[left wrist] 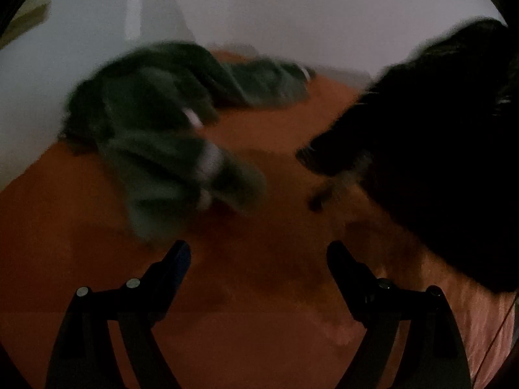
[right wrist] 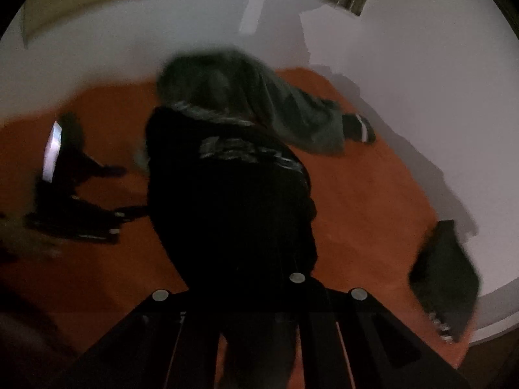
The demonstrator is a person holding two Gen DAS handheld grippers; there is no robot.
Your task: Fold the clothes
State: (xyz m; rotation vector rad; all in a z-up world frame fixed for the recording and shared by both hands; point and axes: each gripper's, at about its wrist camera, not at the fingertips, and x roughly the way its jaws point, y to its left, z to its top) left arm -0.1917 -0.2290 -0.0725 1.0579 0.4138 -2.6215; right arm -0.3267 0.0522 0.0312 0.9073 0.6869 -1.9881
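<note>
A black garment with pale print (right wrist: pixel 233 201) hangs from my right gripper (right wrist: pixel 256 295), whose fingers are shut on its edge and mostly hidden by the cloth. The same black garment (left wrist: pixel 438 149) fills the right side of the left wrist view, lifted off the orange surface (left wrist: pixel 259 275). My left gripper (left wrist: pixel 259 253) is open over that bare orange surface, with nothing between its fingers. It also shows in the right wrist view as the left gripper (right wrist: pixel 126 191), just left of the black garment. A crumpled dark green garment (left wrist: pixel 155 129) lies ahead of it, also seen as the green garment (right wrist: pixel 259 103).
The orange surface (right wrist: pixel 373 194) is bounded by white walls at the back and right. A small folded dark item (right wrist: pixel 444 275) lies at its right edge. A black-and-white cuff (right wrist: pixel 360 129) lies beside the green garment. Both views are dim and blurred.
</note>
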